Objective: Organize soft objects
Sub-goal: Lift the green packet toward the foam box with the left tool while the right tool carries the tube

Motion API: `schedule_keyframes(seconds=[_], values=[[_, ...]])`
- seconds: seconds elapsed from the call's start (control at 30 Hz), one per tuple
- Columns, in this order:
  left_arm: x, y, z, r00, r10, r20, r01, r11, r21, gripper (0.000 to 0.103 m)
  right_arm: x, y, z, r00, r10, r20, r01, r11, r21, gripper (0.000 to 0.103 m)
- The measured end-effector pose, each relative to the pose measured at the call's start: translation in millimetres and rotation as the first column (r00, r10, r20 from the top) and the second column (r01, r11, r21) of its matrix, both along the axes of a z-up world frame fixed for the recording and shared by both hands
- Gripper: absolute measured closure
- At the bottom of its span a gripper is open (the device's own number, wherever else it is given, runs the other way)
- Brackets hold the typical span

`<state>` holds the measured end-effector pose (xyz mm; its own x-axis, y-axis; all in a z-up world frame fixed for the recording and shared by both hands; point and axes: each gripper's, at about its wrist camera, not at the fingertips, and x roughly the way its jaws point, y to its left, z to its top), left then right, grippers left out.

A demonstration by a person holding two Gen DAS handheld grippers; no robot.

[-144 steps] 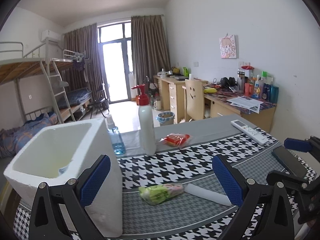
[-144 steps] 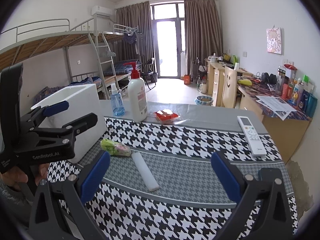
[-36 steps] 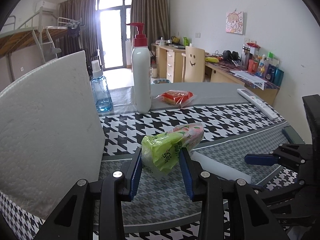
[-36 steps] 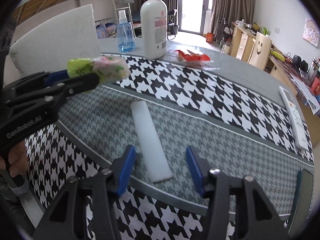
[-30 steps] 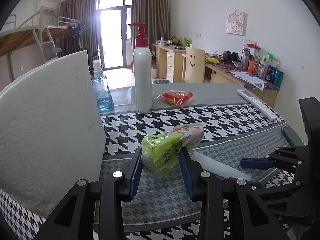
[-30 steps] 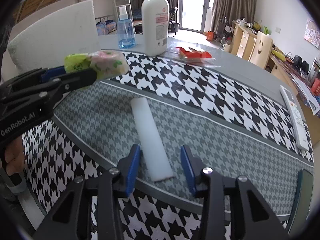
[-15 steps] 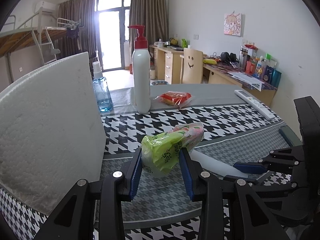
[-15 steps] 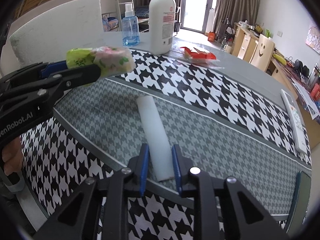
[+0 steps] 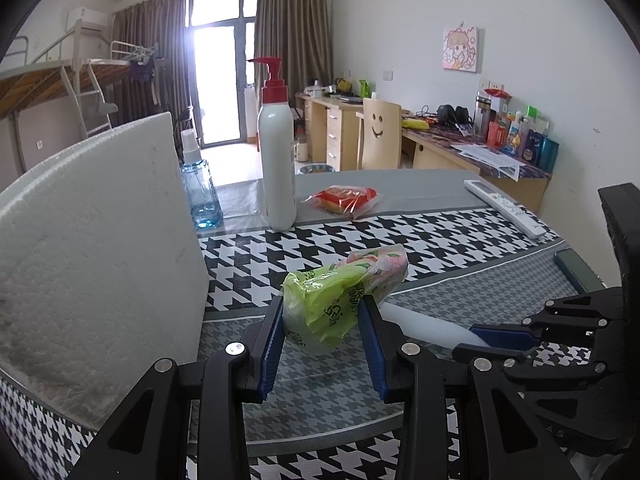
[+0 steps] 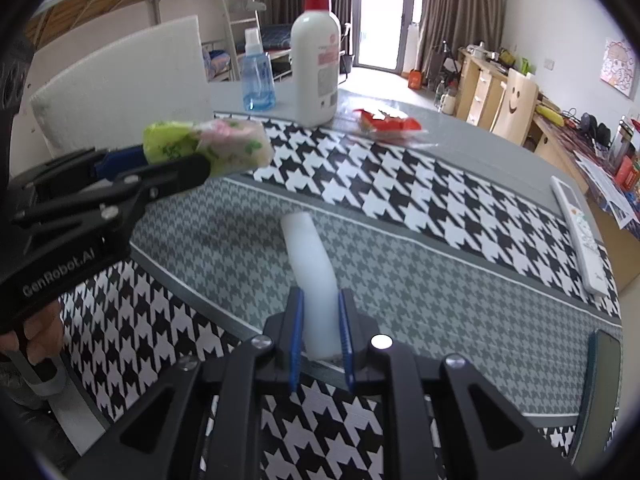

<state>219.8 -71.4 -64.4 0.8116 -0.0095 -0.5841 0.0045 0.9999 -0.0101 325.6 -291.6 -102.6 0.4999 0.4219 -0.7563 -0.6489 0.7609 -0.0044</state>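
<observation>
Left wrist view: the left gripper [image 9: 322, 332] clamps a green packet [image 9: 340, 296] at lower centre, lifted off the table

Right wrist view: the right gripper [image 10: 320, 334], jaws closing, pinches the white foam strip [image 10: 310, 256] at centre, resting on the tablecloth [image 10: 420, 292]

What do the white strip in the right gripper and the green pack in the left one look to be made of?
White strip: likely soft foam, matte and slightly translucent; it bows between the closing pads of the right gripper. Green pack: thin glossy plastic film over something soft, possibly tissues; it is crinkled and dented where the left gripper clamps it.
</observation>
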Motion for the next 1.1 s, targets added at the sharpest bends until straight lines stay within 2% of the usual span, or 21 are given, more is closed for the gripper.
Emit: schedule_keyframes(seconds=[0.53, 1.1], values=[[-29.0, -1.4, 29.6, 0.997, -0.023, 0.071, 0.022, 1.000, 0.019, 0.065, -14.3, -16.0, 32.0, 0.996, -0.077, 0.046, 0.071, 0.992, 0.105, 0.083], [-56.3, -0.8, 61.0, 0.990, -0.045, 0.132, 0.041, 0.999, 0.035, 0.065, -40.0, -32.1, 70.1, 0.981, -0.139, 0.137, 0.106, 0.970, 0.221, 0.083]])
